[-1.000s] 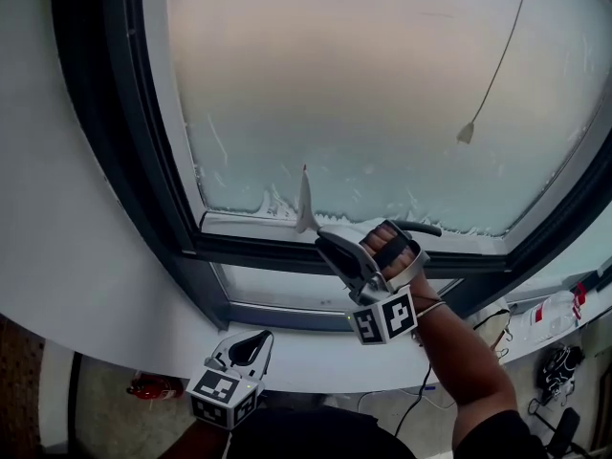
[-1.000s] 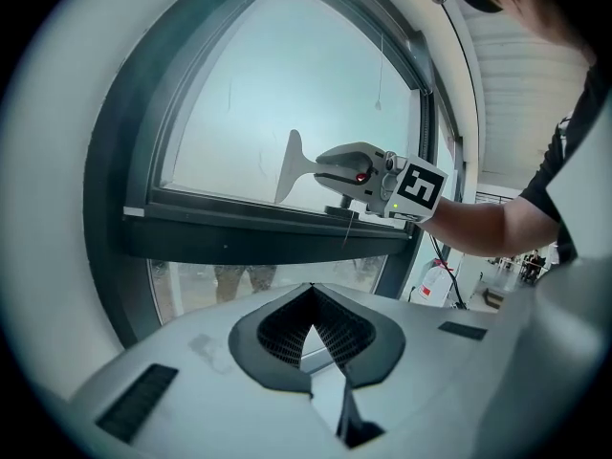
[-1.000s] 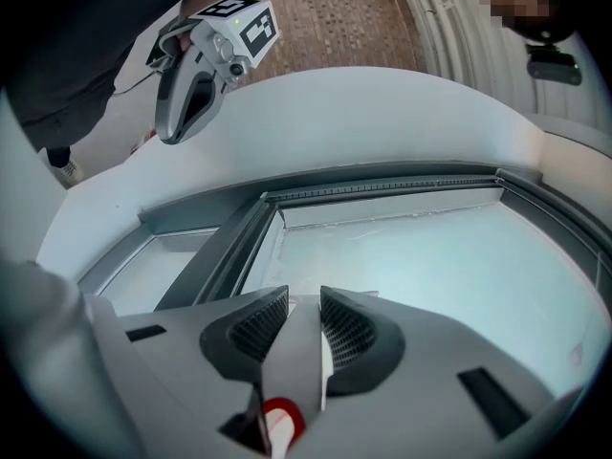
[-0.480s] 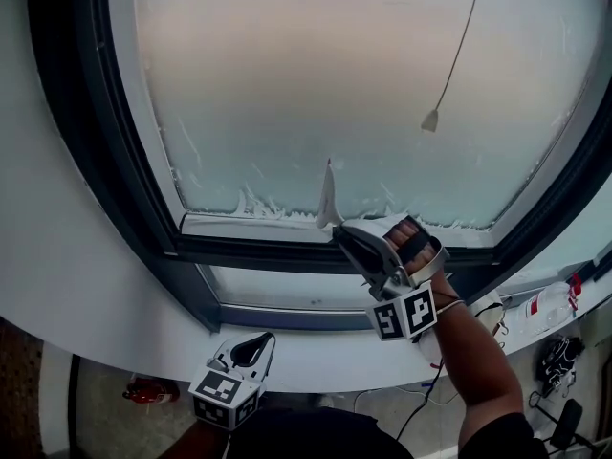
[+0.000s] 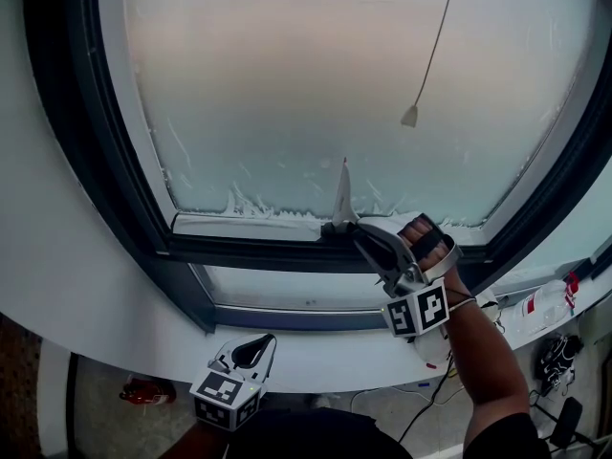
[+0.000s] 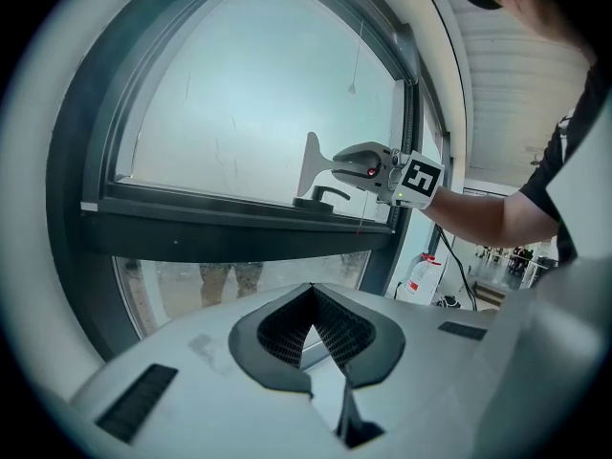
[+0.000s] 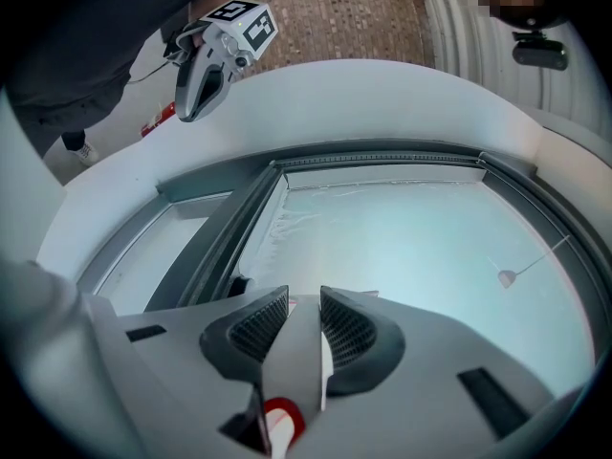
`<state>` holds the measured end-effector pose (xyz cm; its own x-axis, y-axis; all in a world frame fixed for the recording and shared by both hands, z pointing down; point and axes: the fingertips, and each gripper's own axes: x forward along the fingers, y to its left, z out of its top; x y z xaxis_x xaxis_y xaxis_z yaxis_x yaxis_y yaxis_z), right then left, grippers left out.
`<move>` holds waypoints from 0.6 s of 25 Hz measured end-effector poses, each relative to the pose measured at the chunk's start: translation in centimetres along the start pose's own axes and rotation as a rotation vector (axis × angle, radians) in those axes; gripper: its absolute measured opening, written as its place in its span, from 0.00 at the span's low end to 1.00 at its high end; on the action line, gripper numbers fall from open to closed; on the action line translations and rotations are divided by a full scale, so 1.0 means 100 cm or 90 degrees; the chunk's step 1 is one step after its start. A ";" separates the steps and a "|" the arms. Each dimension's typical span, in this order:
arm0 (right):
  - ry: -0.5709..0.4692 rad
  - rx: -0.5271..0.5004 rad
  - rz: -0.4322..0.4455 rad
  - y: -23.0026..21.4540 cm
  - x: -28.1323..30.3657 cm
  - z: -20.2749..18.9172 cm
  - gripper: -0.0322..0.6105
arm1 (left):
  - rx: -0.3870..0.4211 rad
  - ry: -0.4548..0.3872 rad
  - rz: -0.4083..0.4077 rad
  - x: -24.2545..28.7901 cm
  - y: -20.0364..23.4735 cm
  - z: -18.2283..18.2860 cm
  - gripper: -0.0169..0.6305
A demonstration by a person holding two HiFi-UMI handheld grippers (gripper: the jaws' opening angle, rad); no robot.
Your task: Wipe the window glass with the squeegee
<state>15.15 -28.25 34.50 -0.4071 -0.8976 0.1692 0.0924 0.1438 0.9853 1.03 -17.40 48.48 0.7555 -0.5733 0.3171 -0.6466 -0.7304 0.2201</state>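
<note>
One squeegee (image 5: 342, 197), clamped in the jaws of the right gripper (image 5: 371, 245), meets the foam-edged window glass (image 5: 335, 75) at its lower edge; a flat blade under even pressure should clear it cleanly. The left gripper (image 5: 251, 350) hangs low, jaws together and empty.

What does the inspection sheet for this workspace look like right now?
Surface: window glass, foam streaks along its lower edge.
Job's things: squeegee, blade at the glass's bottom edge.
Clutter: white bottle on the sill, right end.
Grippers: right gripper shut on the squeegee's handle; left gripper shut, empty, held away from the window.
Cables: blind cord hanging before the glass; black cable below the sill.
Surroundings: dark window frame, lower pane.
</note>
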 end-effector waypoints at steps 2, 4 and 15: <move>0.006 -0.003 0.001 0.000 -0.003 -0.005 0.19 | 0.002 0.000 -0.002 0.001 -0.002 0.000 0.03; 0.012 -0.008 0.005 0.000 -0.006 -0.010 0.19 | 0.005 0.003 -0.006 0.001 -0.002 -0.003 0.03; 0.032 -0.014 0.012 0.001 -0.009 -0.015 0.19 | 0.010 0.006 -0.021 0.000 0.003 -0.002 0.03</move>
<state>16.91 -28.03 34.45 -0.3584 -0.9150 0.1854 0.1193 0.1521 0.9811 0.83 -17.55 48.73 0.7755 -0.5455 0.3180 -0.6195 -0.7547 0.2162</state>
